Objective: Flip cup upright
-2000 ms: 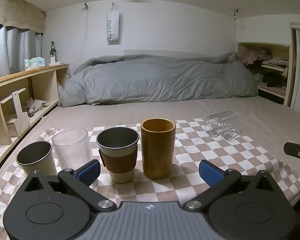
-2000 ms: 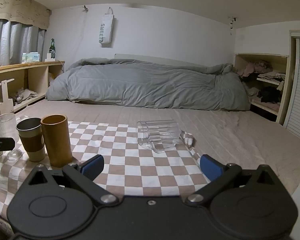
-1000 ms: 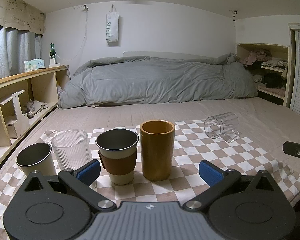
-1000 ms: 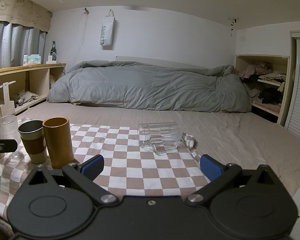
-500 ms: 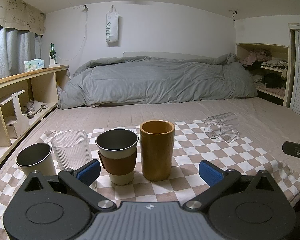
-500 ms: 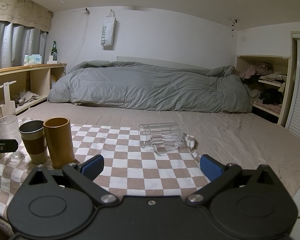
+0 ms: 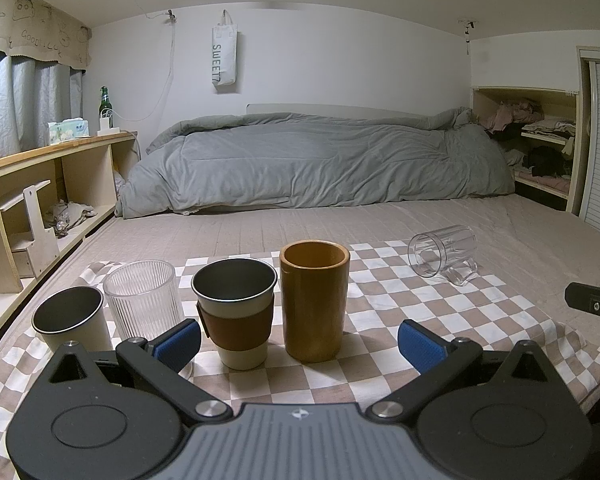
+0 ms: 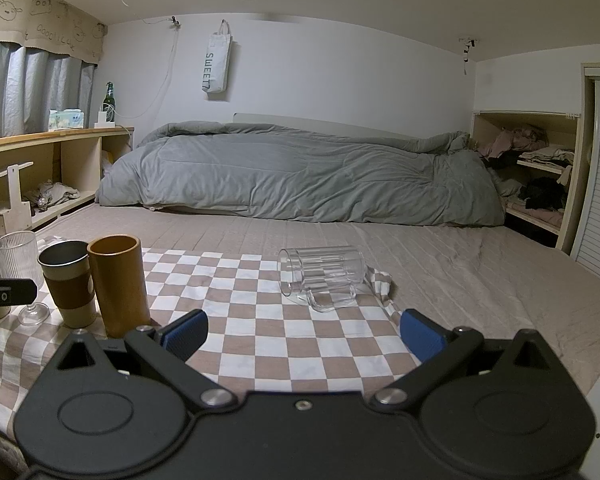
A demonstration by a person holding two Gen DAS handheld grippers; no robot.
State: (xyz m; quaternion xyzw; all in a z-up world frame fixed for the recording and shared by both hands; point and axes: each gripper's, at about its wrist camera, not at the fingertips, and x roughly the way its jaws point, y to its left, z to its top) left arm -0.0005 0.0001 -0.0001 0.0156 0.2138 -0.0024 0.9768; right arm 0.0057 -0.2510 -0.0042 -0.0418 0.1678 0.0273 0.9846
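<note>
The clear glass mug lies on its side near the far right edge of the checkered cloth, mouth facing left and handle resting on the cloth. The right gripper hangs just before it, jaws wide apart and holding nothing. The left gripper, equally wide and empty, faces the upright brown cup, well apart from the mug.

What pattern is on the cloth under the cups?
Brown-and-white checks on the cloth, clearest in the right wrist view.
</note>
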